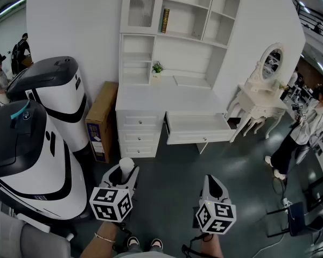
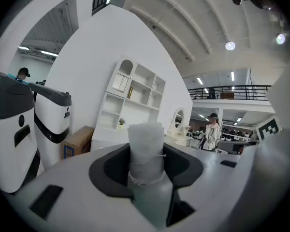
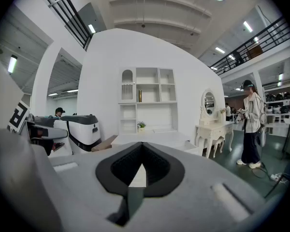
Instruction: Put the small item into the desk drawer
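Left gripper [image 1: 126,174] is gripping a white roll [image 2: 145,140]: jaws are standing wide but pressing on the roll's lower part, and the roll is sticking up upright between them, its top end clear above the jaw recess. Right gripper [image 1: 211,180] is holding nothing; in its own view the jaws are meeting at the tips, with only a narrow wedge of background showing through. Both grippers are hovering over the dark floor [image 1: 172,171], level with each other and apart, well short of the desk [image 1: 167,98]. The desk is standing against the white wall under a shelf unit [image 1: 177,20]. The drawer [image 1: 200,128] on the desk's right side is sitting pulled out, its inside looking bare as far as the head view shows. The roll is well apart from the drawer, to its lower left in the head view. A cardboard box [image 1: 101,120] is leaning just beside the desk's left end. Two white-and-black machines [image 1: 59,98] are standing at left. A vanity table [image 1: 261,109] is standing right of the drawer, and a person [image 1: 304,133] is standing further right.
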`<state>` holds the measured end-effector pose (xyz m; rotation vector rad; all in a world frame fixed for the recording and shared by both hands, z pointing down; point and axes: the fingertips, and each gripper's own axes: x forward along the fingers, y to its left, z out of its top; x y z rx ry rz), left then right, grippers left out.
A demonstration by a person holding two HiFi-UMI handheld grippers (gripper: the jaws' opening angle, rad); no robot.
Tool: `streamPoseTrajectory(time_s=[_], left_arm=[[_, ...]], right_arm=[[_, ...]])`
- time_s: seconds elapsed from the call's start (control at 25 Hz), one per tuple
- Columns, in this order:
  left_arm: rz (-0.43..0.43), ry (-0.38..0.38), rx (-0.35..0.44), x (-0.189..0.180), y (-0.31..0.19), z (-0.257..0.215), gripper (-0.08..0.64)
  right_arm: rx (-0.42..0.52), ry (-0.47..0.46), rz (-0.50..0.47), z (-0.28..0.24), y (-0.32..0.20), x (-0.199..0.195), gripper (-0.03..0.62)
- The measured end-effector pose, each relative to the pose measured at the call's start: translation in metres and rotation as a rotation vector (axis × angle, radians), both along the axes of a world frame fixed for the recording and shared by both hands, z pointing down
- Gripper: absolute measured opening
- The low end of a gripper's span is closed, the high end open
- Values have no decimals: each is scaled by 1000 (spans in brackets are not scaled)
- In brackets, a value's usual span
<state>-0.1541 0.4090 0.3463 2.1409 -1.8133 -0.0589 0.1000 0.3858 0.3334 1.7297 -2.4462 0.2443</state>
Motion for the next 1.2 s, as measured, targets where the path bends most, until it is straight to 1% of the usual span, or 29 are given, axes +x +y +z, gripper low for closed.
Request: streamPoseTrajectory(time_s=[0.2, 0.6, 0.8, 1.0, 1.2], left_arm=[[11, 9, -4, -3, 3, 3, 181], [66, 2, -11, -20, 8, 7, 181], [88, 0, -19, -25, 9, 15, 181], [107, -11, -49, -30, 4, 26, 181], [115, -19, -50, -35, -15, 29, 181]], right_arm=[[-7, -39, -16, 3, 5, -7, 3], [-36, -29, 33, 11, 18, -23, 3], [-71, -23, 76, 26, 28, -17, 3], [-88, -38, 97, 30, 22, -18, 3], [-106, -52, 105, 38, 4, -21, 3]])
